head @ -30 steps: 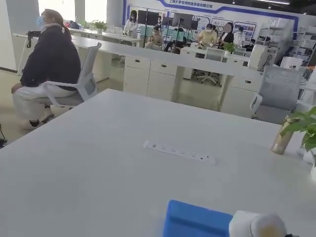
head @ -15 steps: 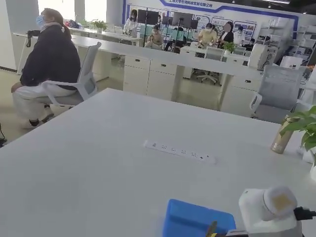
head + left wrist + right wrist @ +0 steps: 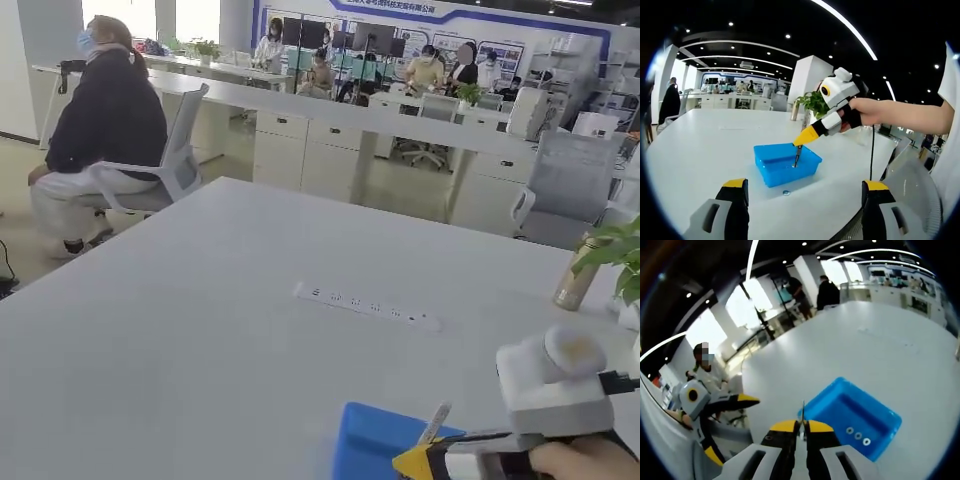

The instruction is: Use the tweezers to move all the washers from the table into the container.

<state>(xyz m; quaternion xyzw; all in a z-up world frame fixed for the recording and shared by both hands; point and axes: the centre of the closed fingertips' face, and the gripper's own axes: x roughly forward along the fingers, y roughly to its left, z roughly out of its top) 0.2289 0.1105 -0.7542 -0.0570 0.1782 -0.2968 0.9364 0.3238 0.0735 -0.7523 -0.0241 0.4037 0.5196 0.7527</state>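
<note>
A blue container stands on the white table, and three washers lie inside it in the right gripper view. One small washer rests on the table just in front of the container. My right gripper is shut on thin metal tweezers, whose tips point down into the container. In the head view this gripper hovers at the container's right edge. My left gripper is held back from the container, open, with nothing between its jaws.
A white power strip lies mid-table. A bottle and a leafy plant stand at the right edge. A person sits on a chair beyond the table's far left corner, with office desks behind.
My right gripper has risen into the head view and moved left over the container's edge, so the tweezers now show above the container.
</note>
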